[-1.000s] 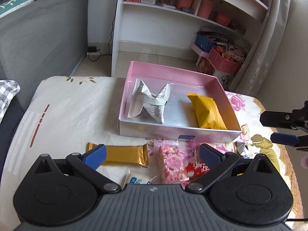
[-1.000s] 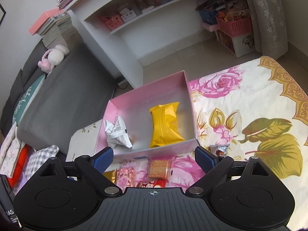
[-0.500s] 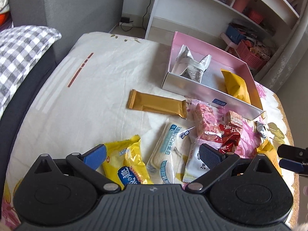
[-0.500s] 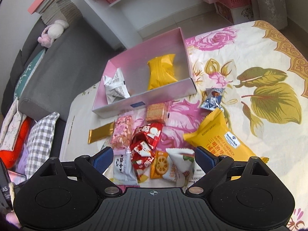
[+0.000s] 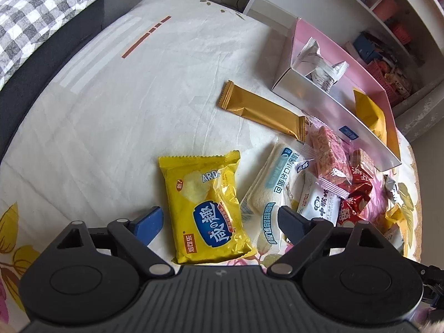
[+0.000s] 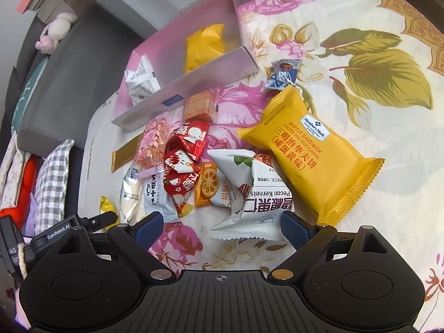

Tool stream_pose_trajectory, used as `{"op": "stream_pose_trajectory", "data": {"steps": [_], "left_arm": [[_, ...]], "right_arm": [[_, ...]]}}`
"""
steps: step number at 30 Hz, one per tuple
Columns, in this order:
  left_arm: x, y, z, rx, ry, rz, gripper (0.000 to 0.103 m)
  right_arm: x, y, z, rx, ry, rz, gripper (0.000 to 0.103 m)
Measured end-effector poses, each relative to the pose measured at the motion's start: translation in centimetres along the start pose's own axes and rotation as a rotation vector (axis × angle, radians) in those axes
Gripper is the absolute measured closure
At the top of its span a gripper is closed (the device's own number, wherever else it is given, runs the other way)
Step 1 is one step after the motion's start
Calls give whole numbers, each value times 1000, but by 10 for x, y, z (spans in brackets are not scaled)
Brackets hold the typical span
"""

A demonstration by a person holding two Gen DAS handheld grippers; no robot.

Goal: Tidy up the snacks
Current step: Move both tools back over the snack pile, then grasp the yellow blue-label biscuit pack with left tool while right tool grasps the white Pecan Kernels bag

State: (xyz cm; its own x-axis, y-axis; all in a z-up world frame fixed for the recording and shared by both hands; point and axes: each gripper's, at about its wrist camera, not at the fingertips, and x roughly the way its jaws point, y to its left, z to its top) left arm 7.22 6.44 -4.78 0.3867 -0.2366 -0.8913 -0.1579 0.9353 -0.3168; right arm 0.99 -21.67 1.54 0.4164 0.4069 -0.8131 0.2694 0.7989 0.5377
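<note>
A pink box [image 5: 330,94] [image 6: 194,83] stands on the cloth and holds a white newsprint packet [image 5: 319,63] and a yellow packet [image 6: 205,44]. Loose snacks lie in front of it. My left gripper [image 5: 219,222] is open, its fingers either side of a yellow chip bag [image 5: 208,208]. A gold bar [image 5: 260,111] and a white bread pack [image 5: 274,188] lie nearby. My right gripper [image 6: 219,229] is open, just above a white pecan packet [image 6: 255,202]. A large yellow waffle pack [image 6: 308,149] lies to its right.
Red packets [image 6: 183,163], a pink bar [image 6: 154,141], a small blue-white candy [image 6: 281,75] and a cracker square [image 6: 199,105] lie in the pile. A grey sofa with a checked cushion [image 5: 41,8] runs along the left. White shelves [image 5: 388,0] stand behind.
Both grippers have drawn back from the box and lowered toward the near end of the pile. The chip bag and pecan packet now sit between their fingers. Both stay open.
</note>
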Motion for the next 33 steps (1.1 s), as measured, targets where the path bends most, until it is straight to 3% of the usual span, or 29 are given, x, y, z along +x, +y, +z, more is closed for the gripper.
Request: {"op": "stream_pose_trajectory", "data": {"steps": [11, 18, 23, 28, 33], "left_arm": [[-5, 1, -4, 38, -49, 90, 23], [-3, 0, -4, 56, -51, 93, 30], [-3, -3, -3, 64, -57, 86, 47], [-4, -5, -4, 88, -63, 93, 51], [-4, -8, -6, 123, -75, 116, 55]], "right_arm": [[1, 7, -3, -24, -25, -47, 10], [-4, 6, 1, -32, -72, -78, 11], [3, 5, -2, -40, -60, -111, 23], [6, 5, -3, -47, -67, -125, 34], [13, 4, -5, -50, -75, -140, 36]]}}
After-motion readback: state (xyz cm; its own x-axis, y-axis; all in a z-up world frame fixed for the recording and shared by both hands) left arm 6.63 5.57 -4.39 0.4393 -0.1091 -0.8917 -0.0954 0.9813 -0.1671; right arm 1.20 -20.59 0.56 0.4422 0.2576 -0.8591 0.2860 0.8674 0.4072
